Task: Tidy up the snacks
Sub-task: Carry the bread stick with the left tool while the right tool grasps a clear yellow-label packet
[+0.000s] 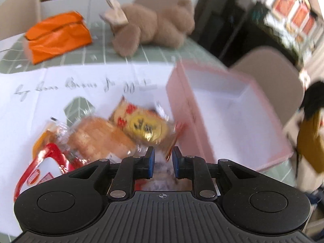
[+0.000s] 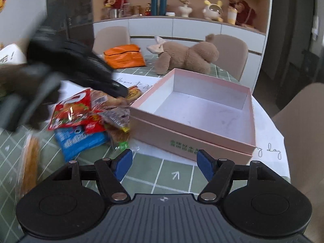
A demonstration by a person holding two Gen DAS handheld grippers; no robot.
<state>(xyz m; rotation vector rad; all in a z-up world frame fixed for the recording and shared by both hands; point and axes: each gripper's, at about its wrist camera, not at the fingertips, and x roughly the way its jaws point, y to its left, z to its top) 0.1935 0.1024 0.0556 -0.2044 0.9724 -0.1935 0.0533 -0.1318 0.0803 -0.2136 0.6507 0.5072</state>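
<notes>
Wrapped snacks [image 2: 89, 119] heaped beside empty pink box [image 2: 202, 109].

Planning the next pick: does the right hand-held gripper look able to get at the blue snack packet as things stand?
Probably yes. The right hand-held gripper is open and empty, and the blue snack packet lies just ahead to its left, its near half uncovered, though a red packet overlaps its far edge.

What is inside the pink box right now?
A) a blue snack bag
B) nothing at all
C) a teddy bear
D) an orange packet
B: the pink box shows only its bare white floor, while the snacks, like the blue snack bag, lie in a pile on the table beside it, and the plush toy and orange packet lie behind it.
</notes>
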